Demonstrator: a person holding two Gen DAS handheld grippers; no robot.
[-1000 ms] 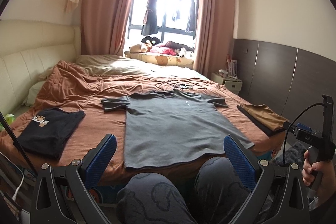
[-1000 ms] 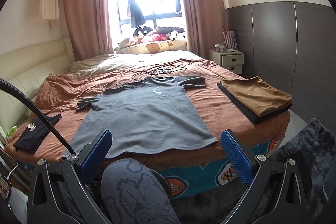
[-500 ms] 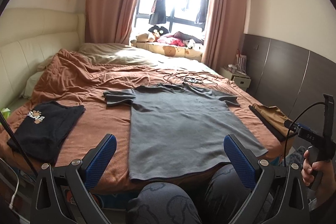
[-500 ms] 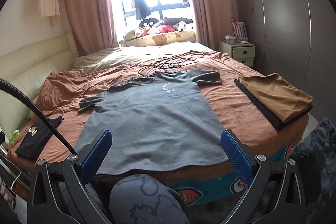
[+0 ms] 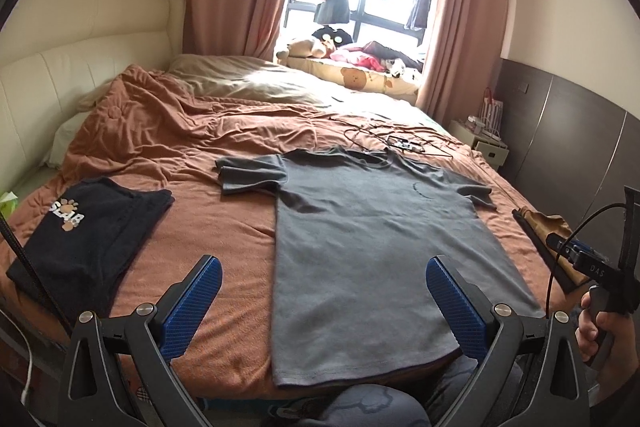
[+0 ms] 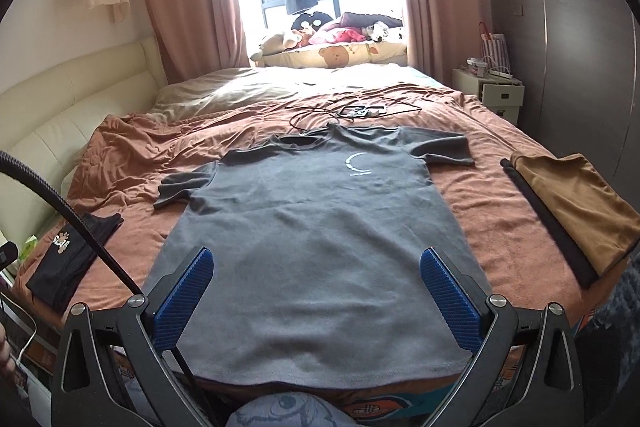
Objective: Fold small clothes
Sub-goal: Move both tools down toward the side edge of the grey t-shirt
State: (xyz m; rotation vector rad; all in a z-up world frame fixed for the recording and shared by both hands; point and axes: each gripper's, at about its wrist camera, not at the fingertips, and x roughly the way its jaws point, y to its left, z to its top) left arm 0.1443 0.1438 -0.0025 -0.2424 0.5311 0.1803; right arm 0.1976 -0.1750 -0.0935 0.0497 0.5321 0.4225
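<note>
A grey T-shirt (image 5: 372, 239) (image 6: 312, 239) lies spread flat on the rust-brown blanket (image 5: 240, 227), hem toward me, sleeves out, a white crescent print on its chest. My left gripper (image 5: 320, 279) is open above the shirt's lower left part, its blue pads wide apart with nothing between them. My right gripper (image 6: 316, 271) is open over the shirt's lower half, also empty. A folded black shirt (image 5: 88, 235) (image 6: 68, 259) with a paw print lies at the left. A folded tan garment (image 6: 576, 207) rests on a black one at the right.
Cables and a small device (image 6: 360, 111) lie on the blanket past the shirt's collar. Stuffed toys sit on the window ledge (image 6: 332, 47). A white nightstand (image 6: 496, 91) stands at the right wall. The person's knee (image 6: 288, 411) and a hand holding the right gripper's handle (image 5: 596, 323) show at the bottom.
Both grippers have risen and come forward over the bed's front edge, so the grey shirt now fills more of each view. Both stay open.
</note>
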